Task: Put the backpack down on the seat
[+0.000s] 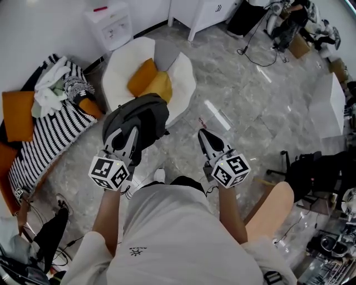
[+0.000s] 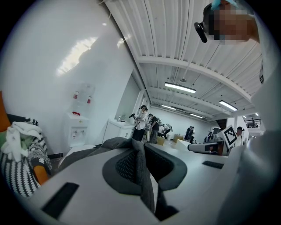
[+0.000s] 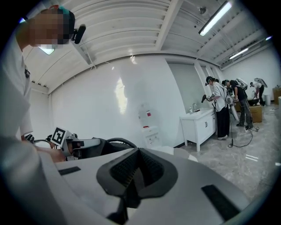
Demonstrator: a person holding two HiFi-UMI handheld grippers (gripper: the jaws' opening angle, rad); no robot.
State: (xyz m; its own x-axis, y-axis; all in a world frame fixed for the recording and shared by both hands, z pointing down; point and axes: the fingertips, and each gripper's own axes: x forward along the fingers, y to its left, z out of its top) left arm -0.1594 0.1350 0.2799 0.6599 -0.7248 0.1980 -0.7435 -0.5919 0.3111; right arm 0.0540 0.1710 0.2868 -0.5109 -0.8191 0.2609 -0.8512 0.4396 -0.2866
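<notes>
A dark grey backpack (image 1: 138,116) hangs above the floor, just in front of a white round armchair (image 1: 181,83) with yellow cushions (image 1: 149,80) on its seat. My left gripper (image 1: 132,132) is shut on the backpack's grey strap (image 2: 139,165), which runs between its jaws in the left gripper view. To its right, my right gripper (image 1: 203,135) is held level with its jaws shut and nothing between them (image 3: 134,176). The right gripper view shows the backpack (image 3: 112,144) and the left gripper (image 3: 66,141) off to the left.
A striped sofa (image 1: 53,136) with orange cushions and a heap of clothes stands on the left. A white water dispenser (image 1: 111,23) and a white cabinet (image 1: 207,10) line the far wall. A black office chair (image 1: 311,170) and a tan stool (image 1: 273,209) stand on the right. Several people (image 2: 147,123) work further back.
</notes>
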